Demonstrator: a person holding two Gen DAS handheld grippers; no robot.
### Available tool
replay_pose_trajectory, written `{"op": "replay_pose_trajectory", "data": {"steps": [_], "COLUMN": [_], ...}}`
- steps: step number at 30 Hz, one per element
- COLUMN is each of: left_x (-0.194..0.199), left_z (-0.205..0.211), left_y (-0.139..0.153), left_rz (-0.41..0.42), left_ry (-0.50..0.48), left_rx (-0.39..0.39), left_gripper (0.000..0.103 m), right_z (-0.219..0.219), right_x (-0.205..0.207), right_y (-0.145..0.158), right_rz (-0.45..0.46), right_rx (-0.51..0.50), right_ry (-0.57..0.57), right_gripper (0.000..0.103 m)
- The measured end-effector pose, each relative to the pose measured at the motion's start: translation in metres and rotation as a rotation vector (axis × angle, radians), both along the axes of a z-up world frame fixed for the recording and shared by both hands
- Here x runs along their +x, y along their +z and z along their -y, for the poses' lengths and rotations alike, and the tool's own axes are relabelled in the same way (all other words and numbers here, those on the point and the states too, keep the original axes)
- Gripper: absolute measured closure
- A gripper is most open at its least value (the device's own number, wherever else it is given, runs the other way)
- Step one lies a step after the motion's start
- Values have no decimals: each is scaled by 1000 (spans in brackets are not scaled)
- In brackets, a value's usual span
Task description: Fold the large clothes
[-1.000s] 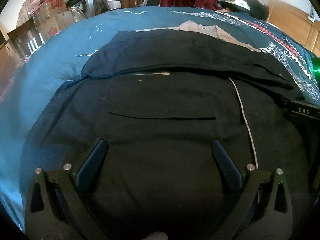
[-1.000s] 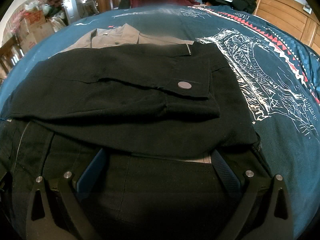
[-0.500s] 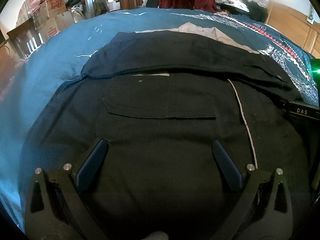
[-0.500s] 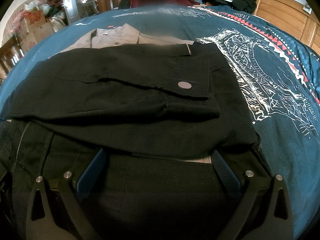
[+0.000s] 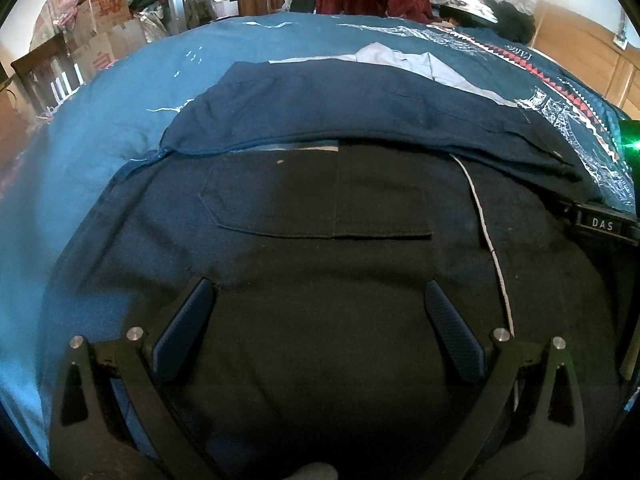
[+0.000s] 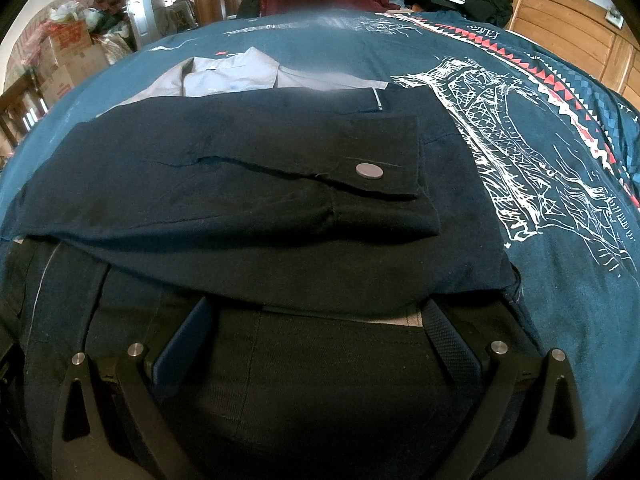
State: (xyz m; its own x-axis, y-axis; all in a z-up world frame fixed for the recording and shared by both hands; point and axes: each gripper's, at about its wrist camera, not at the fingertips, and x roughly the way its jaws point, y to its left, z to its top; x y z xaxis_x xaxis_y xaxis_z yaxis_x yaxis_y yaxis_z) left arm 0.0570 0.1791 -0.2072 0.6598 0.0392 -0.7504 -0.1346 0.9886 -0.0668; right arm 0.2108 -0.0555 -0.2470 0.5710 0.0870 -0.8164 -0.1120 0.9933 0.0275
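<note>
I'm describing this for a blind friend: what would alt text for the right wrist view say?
An open gripper rests on a black garment, its fingertips tucked under the edge of a folded navy garment with a metal snap. Both lie on a teal bedspread; a grey shirt lies beyond.

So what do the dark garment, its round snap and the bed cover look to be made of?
Dark garment: matte woven fabric, probably cotton twill, with faint diagonal weave and stitched seams. Snap: dull grey metal, by its sheen. Bed cover: soft printed textile; fibre unclear.
</note>
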Motion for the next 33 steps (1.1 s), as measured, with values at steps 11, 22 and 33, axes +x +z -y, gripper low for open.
{"op": "replay_pose_trajectory", "data": {"steps": [11, 22, 33], "left_x": [1, 0, -2], "left_z": [-2, -2, -6], "left_y": [-1, 0, 10], "left_rz": [4, 9, -9], "left_ry": [-3, -4, -33], "left_rx": [-10, -25, -65], "left_gripper": [0, 0, 0], "right_z": [0, 0, 0], "right_x": [0, 0, 0], "right_y": [0, 0, 0], "right_rz": [0, 0, 1], "right_rx": [0, 0, 0], "right_ry": [1, 1, 2], "right_gripper": [0, 0, 0]}}
